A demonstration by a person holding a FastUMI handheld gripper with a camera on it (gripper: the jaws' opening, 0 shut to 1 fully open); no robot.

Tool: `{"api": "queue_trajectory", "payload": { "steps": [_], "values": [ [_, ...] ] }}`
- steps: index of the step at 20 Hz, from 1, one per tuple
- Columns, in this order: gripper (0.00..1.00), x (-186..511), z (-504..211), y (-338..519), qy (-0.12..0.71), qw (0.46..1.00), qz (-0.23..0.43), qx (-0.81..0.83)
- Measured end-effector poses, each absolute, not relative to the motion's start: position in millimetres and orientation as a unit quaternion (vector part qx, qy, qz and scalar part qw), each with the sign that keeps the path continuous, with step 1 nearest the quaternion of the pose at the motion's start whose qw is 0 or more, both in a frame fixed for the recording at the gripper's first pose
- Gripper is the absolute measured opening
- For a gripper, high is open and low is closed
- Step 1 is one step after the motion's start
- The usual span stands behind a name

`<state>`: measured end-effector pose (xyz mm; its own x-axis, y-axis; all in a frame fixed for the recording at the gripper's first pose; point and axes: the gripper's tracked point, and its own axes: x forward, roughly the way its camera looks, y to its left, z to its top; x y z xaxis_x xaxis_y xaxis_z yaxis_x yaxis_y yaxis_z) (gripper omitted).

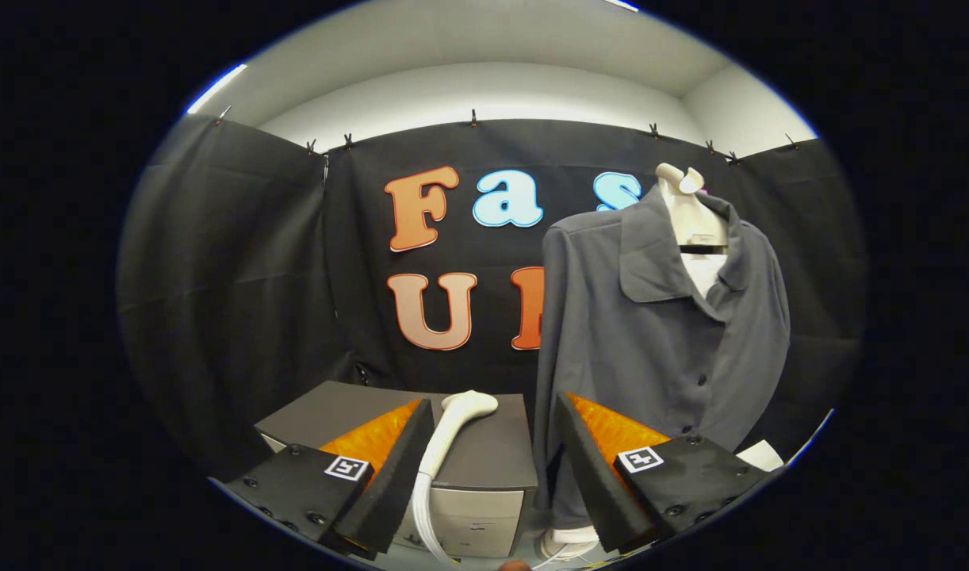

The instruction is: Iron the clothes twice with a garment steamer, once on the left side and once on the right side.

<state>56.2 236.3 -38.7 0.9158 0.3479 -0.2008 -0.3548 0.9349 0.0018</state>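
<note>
A grey button-up shirt [659, 333] hangs on a white mannequin torso [691, 214], beyond my right finger. The white garment steamer head [461, 416] lies on a dark-topped box [484, 460], its hose [425, 507] running down between my fingers. My gripper [492, 408] stands open, fingers spread wide on either side of the steamer, with nothing held. The steamer head sits just ahead of my left finger [389, 468]. The right finger [603, 468] overlaps the shirt's lower hem in the view.
The box has a pale front panel [473, 523] and stands left of the mannequin's base [568, 539]. Black cloth walls close the booth behind and to both sides. A white sheet [762, 454] shows behind the right finger.
</note>
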Motion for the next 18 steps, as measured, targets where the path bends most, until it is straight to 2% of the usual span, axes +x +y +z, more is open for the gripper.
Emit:
{"api": "queue_trajectory", "payload": {
  "steps": [7, 18],
  "values": [
    [0.98, 73.0, -86.5, 294.6, 0.155, 0.966, 0.203, -0.029],
    [0.99, 134.3, -180.3, 353.2, 0.283, 0.940, 0.192, -0.016]
  ]
}}
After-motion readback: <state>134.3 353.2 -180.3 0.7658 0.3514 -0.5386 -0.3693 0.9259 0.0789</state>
